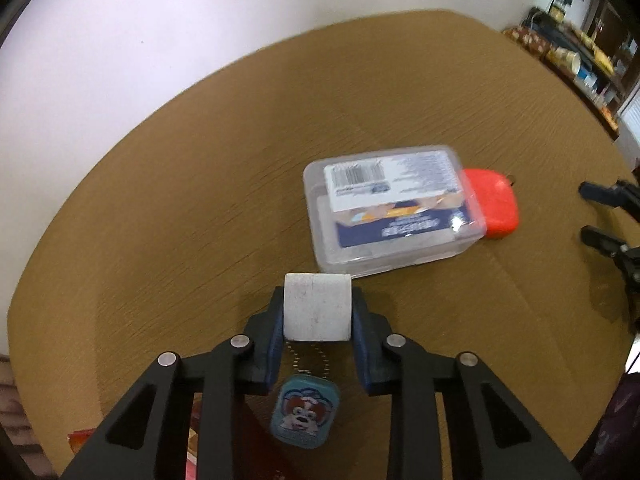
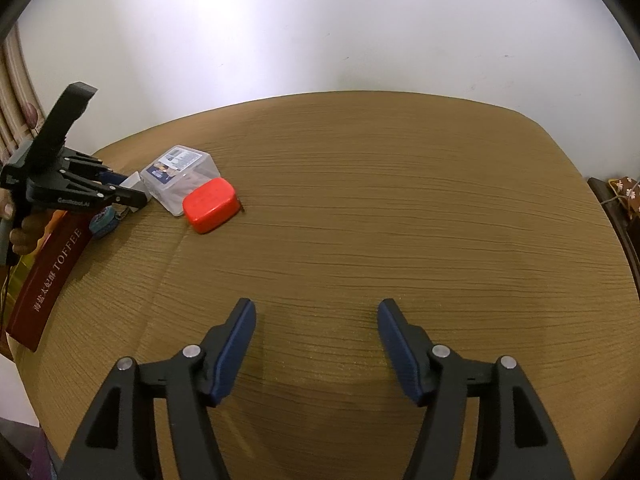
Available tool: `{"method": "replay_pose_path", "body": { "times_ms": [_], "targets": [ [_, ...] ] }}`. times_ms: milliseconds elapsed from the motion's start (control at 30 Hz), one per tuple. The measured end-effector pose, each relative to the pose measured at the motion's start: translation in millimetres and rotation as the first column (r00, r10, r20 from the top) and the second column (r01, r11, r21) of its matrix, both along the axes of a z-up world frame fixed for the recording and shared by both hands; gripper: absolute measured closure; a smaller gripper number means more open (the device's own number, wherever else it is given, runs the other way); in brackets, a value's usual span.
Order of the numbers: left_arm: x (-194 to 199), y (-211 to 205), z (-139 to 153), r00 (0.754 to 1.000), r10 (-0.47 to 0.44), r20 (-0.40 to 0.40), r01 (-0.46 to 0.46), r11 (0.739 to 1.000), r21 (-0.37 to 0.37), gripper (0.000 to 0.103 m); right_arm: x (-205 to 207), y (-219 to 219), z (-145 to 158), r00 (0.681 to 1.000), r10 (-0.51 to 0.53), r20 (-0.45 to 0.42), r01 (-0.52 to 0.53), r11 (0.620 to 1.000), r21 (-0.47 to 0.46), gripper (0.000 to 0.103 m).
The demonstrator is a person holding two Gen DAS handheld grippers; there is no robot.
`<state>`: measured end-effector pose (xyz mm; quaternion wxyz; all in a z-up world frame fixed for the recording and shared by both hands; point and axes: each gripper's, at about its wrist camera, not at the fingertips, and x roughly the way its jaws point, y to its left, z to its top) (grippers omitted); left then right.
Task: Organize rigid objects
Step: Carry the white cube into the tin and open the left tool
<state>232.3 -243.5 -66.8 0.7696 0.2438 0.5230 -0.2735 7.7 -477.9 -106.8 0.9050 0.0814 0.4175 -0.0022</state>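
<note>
My left gripper (image 1: 317, 308) is shut on a white block (image 1: 317, 306) and holds it above the brown table (image 1: 180, 208), just short of a clear plastic box (image 1: 390, 208) with a printed label. A blue tag with a cartoon dog (image 1: 304, 412) hangs from the block on a ball chain. A red case (image 1: 494, 206) lies against the box's far right side. In the right wrist view the left gripper (image 2: 134, 190) with the white block (image 2: 134, 182) is at the far left, beside the clear box (image 2: 180, 176) and red case (image 2: 210, 204). My right gripper (image 2: 316, 320) is open and empty over the table.
A dark red box marked TOFFEE (image 2: 50, 276) lies at the table's left edge under the left gripper. A white wall stands behind the table. Cluttered shelves (image 1: 576, 56) are at the far right. The right gripper's fingers (image 1: 608, 216) show at the right edge.
</note>
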Motion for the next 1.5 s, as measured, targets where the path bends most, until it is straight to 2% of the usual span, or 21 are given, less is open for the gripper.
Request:
{"method": "replay_pose_path", "body": {
  "times_ms": [167, 367, 500, 600, 700, 767, 867, 967, 1033, 1333, 1500],
  "targets": [
    [-14.8, 5.9, 23.2, 0.996, 0.075, 0.055, -0.072, 0.995, -0.063, 0.077, -3.0, 1.0, 1.8, 1.000, 0.000, -0.002, 0.000, 1.000, -0.005, 0.036],
    [-51.9, 20.7, 63.8, 0.976, 0.184, 0.118, -0.168, 0.977, -0.133, 0.077, -4.4, 1.7, 2.8, 1.000, 0.000, -0.004, 0.000, 1.000, -0.010, 0.036],
    [-79.2, 49.0, 88.5, 0.956, 0.267, 0.117, -0.242, 0.951, -0.194, 0.077, -3.6, 3.2, 2.7, 1.000, 0.002, -0.006, -0.002, 1.000, -0.017, 0.036],
    [-103.9, 75.0, 100.2, 0.936, 0.338, 0.098, -0.306, 0.920, -0.246, 0.077, -2.7, 4.7, 2.4, 1.000, 0.004, -0.010, -0.004, 1.000, -0.025, 0.035],
    [-124.7, 105.9, 106.4, 0.912, 0.396, 0.108, -0.360, 0.898, -0.252, 0.077, -1.5, 7.5, 1.7, 1.000, 0.007, -0.015, -0.008, 0.999, -0.038, 0.033],
    [-130.6, 123.9, 107.3, 0.901, 0.424, 0.088, -0.391, 0.884, -0.255, 0.077, -0.9, 9.0, 1.3, 1.000, 0.013, -0.017, -0.014, 0.999, -0.042, 0.032],
    [-147.1, 147.9, 99.9, 0.869, 0.487, 0.085, -0.456, 0.857, -0.240, 0.077, -0.7, 11.0, 0.3, 1.000, 0.013, -0.020, -0.014, 0.999, -0.052, 0.032],
    [-159.2, 178.2, 89.9, 0.832, 0.552, 0.059, -0.526, 0.818, -0.232, 0.077, -0.2, 11.2, 0.3, 1.000, 0.013, -0.021, -0.014, 0.998, -0.056, 0.032],
    [-167.7, 193.8, 82.4, 0.818, 0.573, 0.047, -0.549, 0.803, -0.231, 0.077, 0.4, 11.7, 0.1, 1.000, 0.014, -0.023, -0.015, 0.998, -0.062, 0.032],
    [-177.1, 217.0, 55.3, 0.787, 0.616, 0.016, -0.600, 0.772, -0.208, 0.077, 3.3, 14.6, -1.3, 0.999, 0.017, -0.032, -0.020, 0.995, -0.095, 0.031],
    [-165.1, 228.5, 47.3, 0.766, 0.642, 0.038, -0.625, 0.757, -0.192, 0.077, 2.7, 15.1, -0.8, 0.999, 0.022, -0.035, -0.025, 0.994, -0.106, 0.030]
  ]
}}
